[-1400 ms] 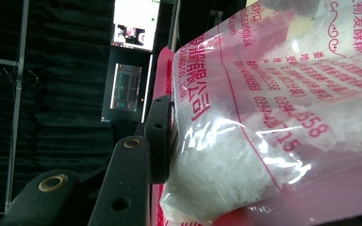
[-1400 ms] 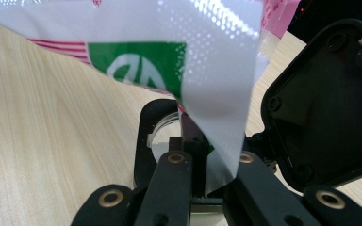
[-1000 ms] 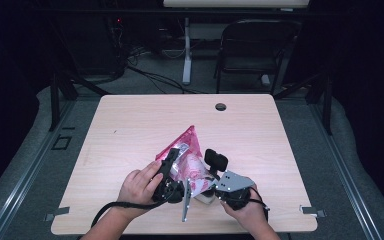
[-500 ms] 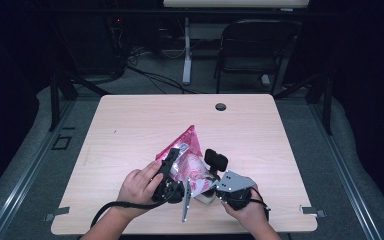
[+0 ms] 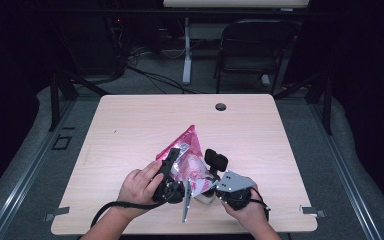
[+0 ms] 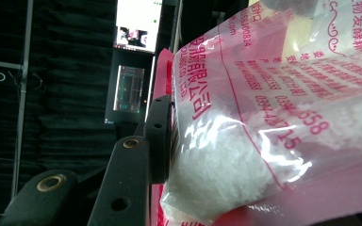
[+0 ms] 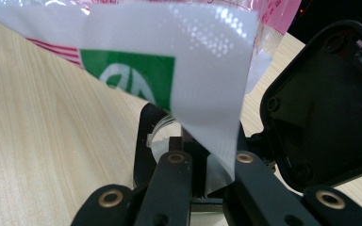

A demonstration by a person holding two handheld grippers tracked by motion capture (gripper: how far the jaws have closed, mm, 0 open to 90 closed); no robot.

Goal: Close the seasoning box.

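A pink and clear plastic bag [image 5: 187, 159] of white grains stands tilted near the table's front edge. My left gripper [image 5: 177, 167] is shut on its body; in the left gripper view one black finger [image 6: 159, 136] presses into the bag [image 6: 264, 117], and the other is hidden behind it. My right gripper [image 5: 204, 194] comes in from the right and is shut on the bag's lower corner. In the right gripper view that gripper [image 7: 202, 162] pinches a white flap with a green mark [image 7: 193, 70].
The light wooden table [image 5: 130, 125] has a round cable hole [image 5: 220, 106] at its far edge. A black chair [image 5: 252, 50] stands behind it. The left gripper's black body [image 7: 325, 103] sits close beside the right jaws. A cable [image 5: 115, 207] trails toward the front edge.
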